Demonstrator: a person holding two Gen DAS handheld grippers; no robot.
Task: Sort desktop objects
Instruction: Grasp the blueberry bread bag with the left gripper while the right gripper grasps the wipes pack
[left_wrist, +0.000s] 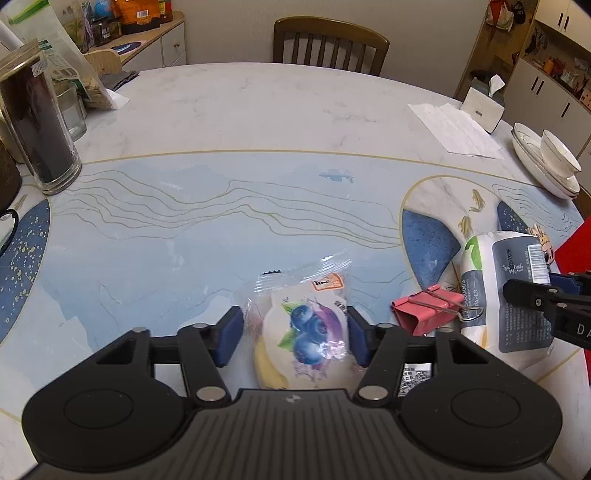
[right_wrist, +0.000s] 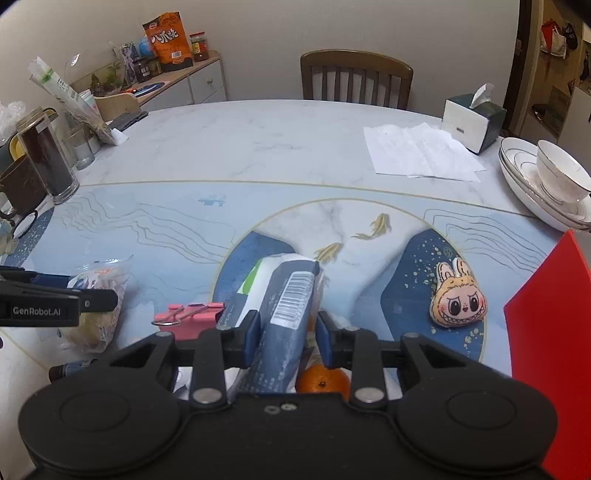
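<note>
Soft, even indoor light, fairly dim toward the frame corners. Fisheye distortion bows the table (left_wrist: 258, 110) edge; shadows are faint, focus mostly sharp.

The left gripper (left_wrist: 295, 334) seemingly pinches something, while the right gripper (right_wrist: 286, 338) clamps tight.

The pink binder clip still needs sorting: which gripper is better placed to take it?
Neither is free. The left gripper brackets the blueberry snack packet; the right gripper clamps the tissue pack. The pink binder clip lies between them, about equally near both.
</note>
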